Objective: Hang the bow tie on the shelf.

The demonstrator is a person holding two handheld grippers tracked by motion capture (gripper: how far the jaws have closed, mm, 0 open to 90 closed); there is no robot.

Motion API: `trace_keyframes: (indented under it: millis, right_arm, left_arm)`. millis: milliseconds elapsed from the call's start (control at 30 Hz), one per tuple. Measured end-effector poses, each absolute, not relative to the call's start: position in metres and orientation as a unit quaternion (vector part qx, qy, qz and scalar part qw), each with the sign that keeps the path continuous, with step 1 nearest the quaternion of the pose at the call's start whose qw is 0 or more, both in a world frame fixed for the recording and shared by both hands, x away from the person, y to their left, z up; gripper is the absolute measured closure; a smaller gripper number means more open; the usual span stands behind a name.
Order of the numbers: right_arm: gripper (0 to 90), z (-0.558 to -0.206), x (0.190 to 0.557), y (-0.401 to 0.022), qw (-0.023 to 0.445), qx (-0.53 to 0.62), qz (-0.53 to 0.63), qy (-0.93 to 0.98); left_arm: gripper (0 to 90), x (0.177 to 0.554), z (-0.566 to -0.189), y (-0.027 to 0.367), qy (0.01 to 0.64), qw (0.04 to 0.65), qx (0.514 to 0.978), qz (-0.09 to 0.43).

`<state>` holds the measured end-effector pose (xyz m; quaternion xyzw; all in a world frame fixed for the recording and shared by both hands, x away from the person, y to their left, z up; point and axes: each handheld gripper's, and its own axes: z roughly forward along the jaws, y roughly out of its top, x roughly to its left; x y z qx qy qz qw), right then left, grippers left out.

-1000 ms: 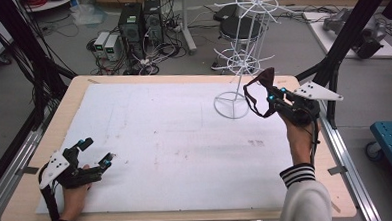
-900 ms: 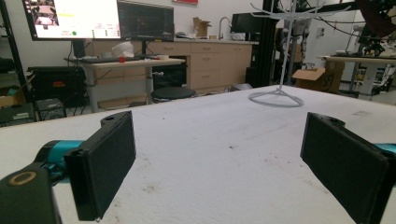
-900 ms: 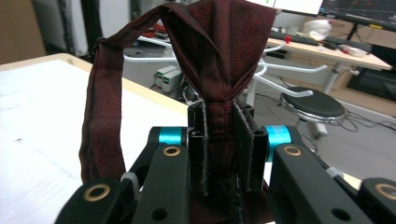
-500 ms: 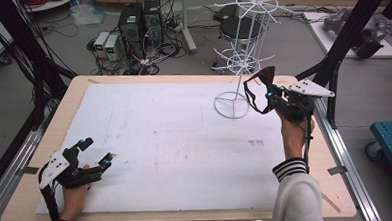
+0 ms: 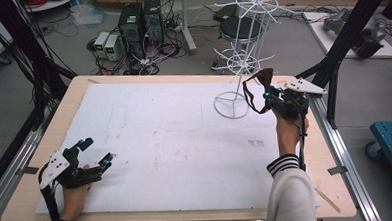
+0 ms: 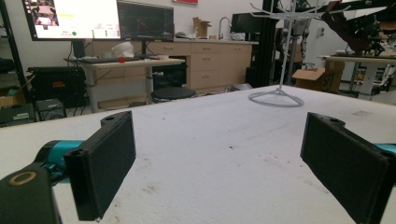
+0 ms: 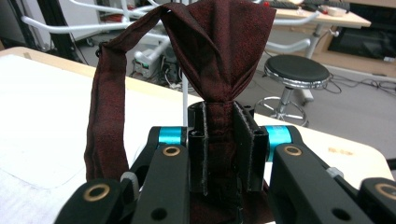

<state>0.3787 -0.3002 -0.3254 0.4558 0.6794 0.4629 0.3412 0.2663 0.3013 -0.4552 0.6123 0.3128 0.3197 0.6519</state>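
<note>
Two tongs are in use at the desk [image 5: 133, 88], and one dark red bow tie is the item being handled

High view: the right tongs [image 5: 269, 95] are raised above the far right part of the desk, just beside the white wire rack [image 5: 241, 48]. The bow tie [image 5: 257, 88] is clamped in them, its strap hanging as a loop toward the rack's round base. The left tongs [image 5: 97, 155] rest low at the near left corner, well apart from the rack, jaws spread

Left gripper view: the left tongs [image 6: 219, 163] stand wide with nothing between the jaws. Bare white desk surface lies ahead, and the rack [image 6: 280, 51] stands at the far side

Right gripper view: the right tongs [image 7: 219, 140] are closed tight on the bow tie [image 7: 219, 51] at its knot. The bow fans out above the jaws, and the strap [image 7: 105, 121] loops down on one side. White arms of the rack [image 7: 70, 23] pass behind the cloth

Progress, as a judgement: pickup and carry look complete. Hanging is not yet done, since the strap is on no arm. Remaining steps are to slip the loop over an arm, then release
</note>
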Motion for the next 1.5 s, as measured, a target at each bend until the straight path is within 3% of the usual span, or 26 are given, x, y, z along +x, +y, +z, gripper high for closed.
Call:
trace_keyframes:
  millis: [667,733,767,800,833,867,900,1500]
  right_arm:
    - [75.6,-0.333,0.387,-0.299,0.324,0.467,0.446,0.691]
    - [58.8,-0.334,0.388,-0.299,0.313,0.466,0.448,0.696]
    - [58.8,-0.334,0.388,-0.299,0.313,0.466,0.448,0.696]
    - [44.9,-0.335,0.389,-0.298,0.310,0.464,0.448,0.699]
    - [16.7,-0.338,0.390,-0.298,0.294,0.467,0.446,0.704]
    - [16.7,-0.338,0.390,-0.298,0.294,0.467,0.446,0.704]
    - [0.7,-0.341,0.392,-0.297,0.292,0.473,0.441,0.704]
    - [0.6,-0.335,0.350,-0.282,0.289,0.401,0.504,0.708]
  left_arm:
    - [10.7,0.266,-0.455,0.302,0.314,0.652,0.612,0.319]
    - [10.7,0.266,-0.455,0.301,0.314,0.652,0.612,0.319]
    - [10.7,0.266,-0.455,0.302,0.313,0.652,0.613,0.319]
    - [10.7,0.266,-0.455,0.302,0.314,0.652,0.612,0.319]
    - [10.7,0.266,-0.455,0.302,0.314,0.652,0.612,0.319]
    - [10.7,0.266,-0.455,0.302,0.314,0.652,0.612,0.319]
    - [10.7,0.266,-0.455,0.302,0.314,0.652,0.612,0.319]
    - [10.7,0.267,-0.455,0.302,0.315,0.650,0.615,0.316]
